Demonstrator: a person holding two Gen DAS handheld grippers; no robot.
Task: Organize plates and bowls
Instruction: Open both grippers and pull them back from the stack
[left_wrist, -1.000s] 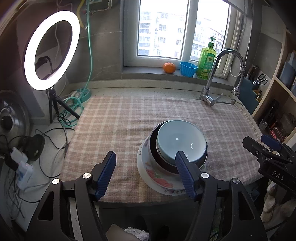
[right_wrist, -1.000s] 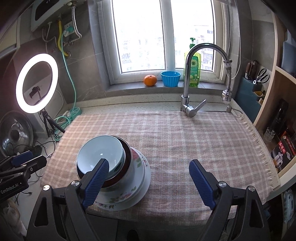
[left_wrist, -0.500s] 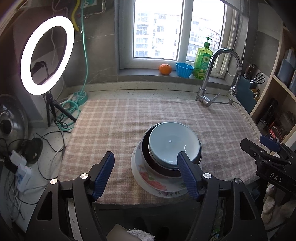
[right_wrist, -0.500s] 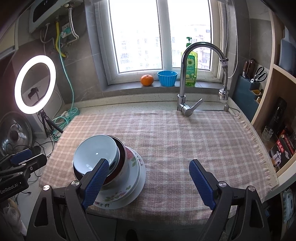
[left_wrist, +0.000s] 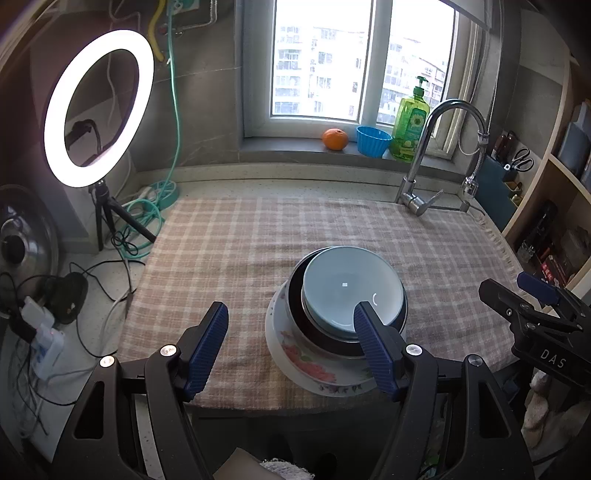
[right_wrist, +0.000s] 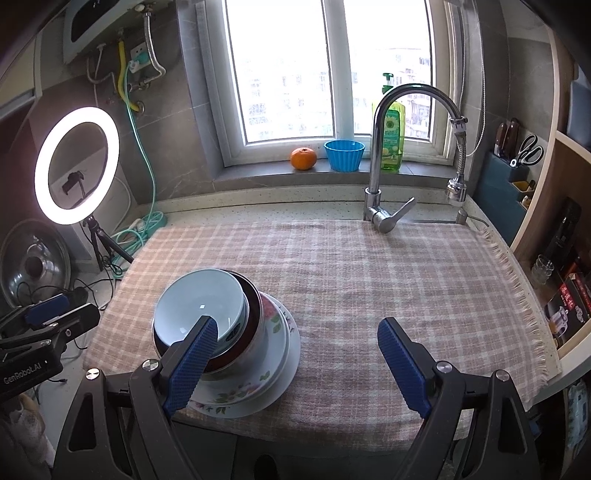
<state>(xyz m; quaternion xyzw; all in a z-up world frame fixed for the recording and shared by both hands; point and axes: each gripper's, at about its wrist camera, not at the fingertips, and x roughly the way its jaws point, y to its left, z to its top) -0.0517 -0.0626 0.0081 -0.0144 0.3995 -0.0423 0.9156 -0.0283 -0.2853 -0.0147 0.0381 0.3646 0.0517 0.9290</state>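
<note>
A stack stands near the front edge of the checked cloth: a pale blue bowl sits in a dark bowl, on a flowered plate. In the right wrist view the pale blue bowl, dark bowl and flowered plate are at lower left. My left gripper is open and empty, pulled back over the front edge, left of the stack. My right gripper is open and empty, right of the stack.
A tap stands at the back right. An orange, a blue cup and a green soap bottle sit on the window sill. A ring light on a tripod, cables and a pot lid are at the left. Shelves are at the right.
Both grippers have drawn back and up from the stack, so it looks a little smaller and farther. Both stay open. The stack has not moved.
</note>
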